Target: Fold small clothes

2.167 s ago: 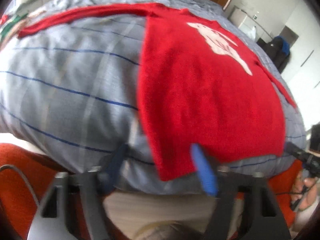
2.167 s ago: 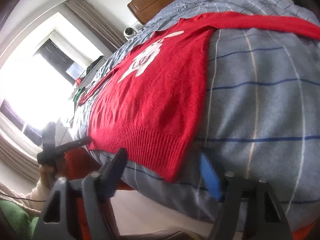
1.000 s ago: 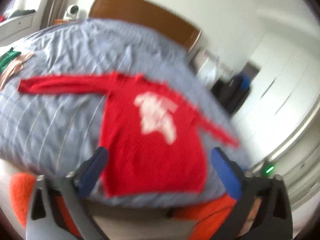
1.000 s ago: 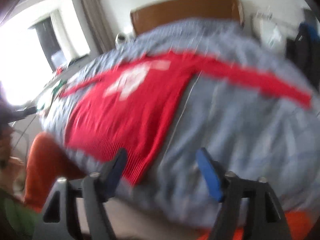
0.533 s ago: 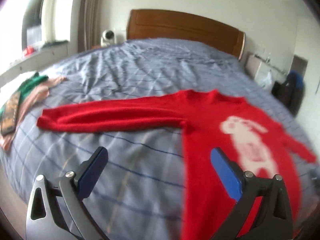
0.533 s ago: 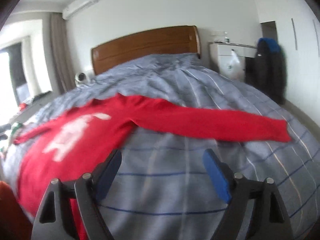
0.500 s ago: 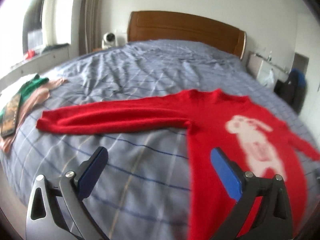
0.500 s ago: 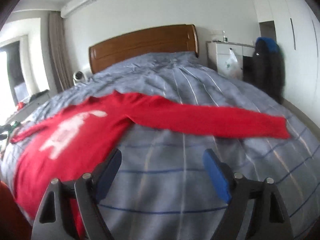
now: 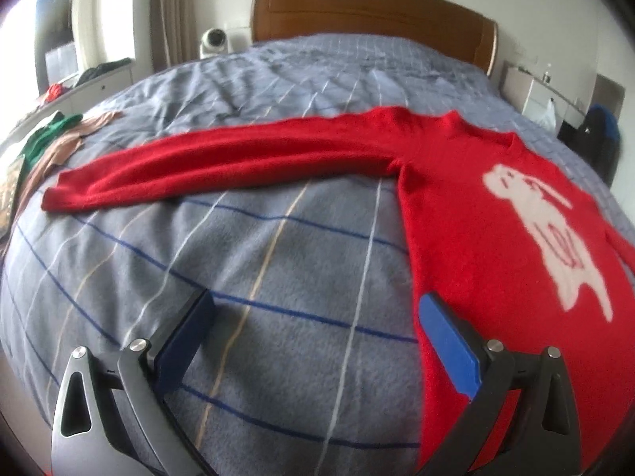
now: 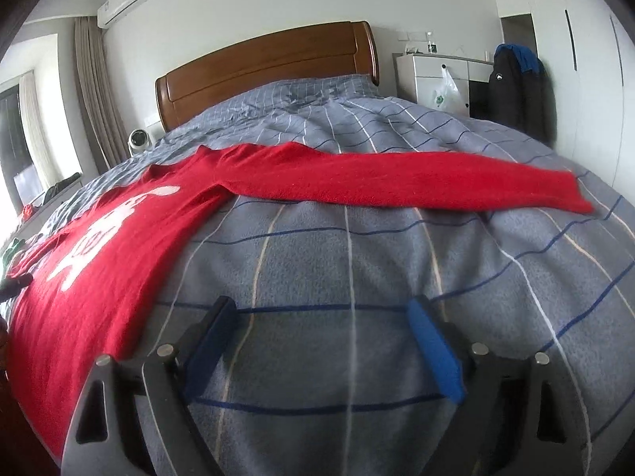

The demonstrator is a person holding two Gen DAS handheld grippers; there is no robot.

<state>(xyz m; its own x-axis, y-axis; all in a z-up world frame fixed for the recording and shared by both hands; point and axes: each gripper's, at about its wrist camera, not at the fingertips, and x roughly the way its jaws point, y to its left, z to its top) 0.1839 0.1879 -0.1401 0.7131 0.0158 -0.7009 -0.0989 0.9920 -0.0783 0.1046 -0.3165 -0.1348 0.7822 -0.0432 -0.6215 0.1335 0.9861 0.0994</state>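
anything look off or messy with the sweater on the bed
Nothing stands out. The red sweater lies flat on the blanket, both sleeves spread straight out. A small heap of other clothes sits at the bed's far left edge.

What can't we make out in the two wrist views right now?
- Red sweater hem: left wrist view, cut off by the bottom edge and the left gripper.
- Its far sleeve: left wrist view, runs out of frame at the right edge.
- Pile of clothes: left wrist view, cropped by the fisheye rim.
- Items on the white cabinet: right wrist view, too small.
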